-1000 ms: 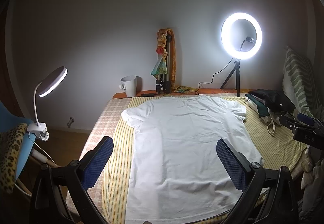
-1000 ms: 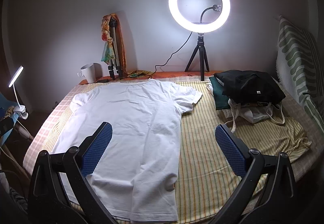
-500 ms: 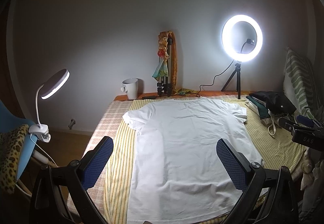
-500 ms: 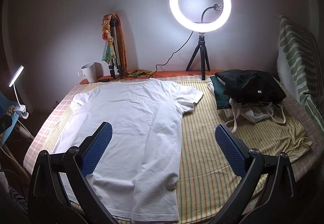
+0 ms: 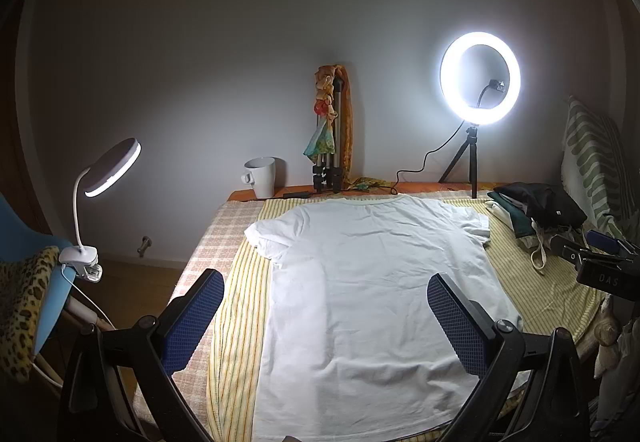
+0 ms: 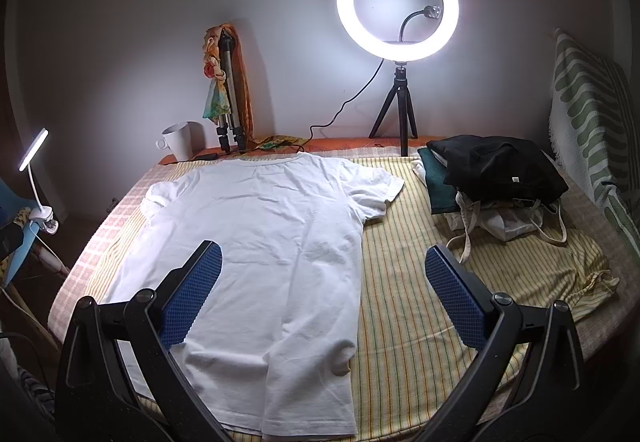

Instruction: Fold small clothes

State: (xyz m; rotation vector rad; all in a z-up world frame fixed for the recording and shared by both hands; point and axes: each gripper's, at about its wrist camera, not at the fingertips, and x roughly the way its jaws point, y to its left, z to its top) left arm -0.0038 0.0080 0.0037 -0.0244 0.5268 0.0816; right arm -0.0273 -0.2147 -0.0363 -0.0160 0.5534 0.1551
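No fold made yet. White tee (image 5: 372, 282) lies flat on the bed (image 6: 420, 282), just ahead of and below my left claw (image 5: 326, 306); right claw (image 6: 324, 294) hangs over its right edge. Both claws spread wide, empty. All folds left, plus pile of clothes (image 6: 496, 178) further right.

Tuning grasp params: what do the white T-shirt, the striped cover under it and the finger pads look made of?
White T-shirt: soft matte knit, likely cotton; fine wrinkles, limp.
Striped cover: thin woven cloth, matte; bunches at the corner.
Finger pads: blue, gridded texture, probably rubber or moulded plastic.
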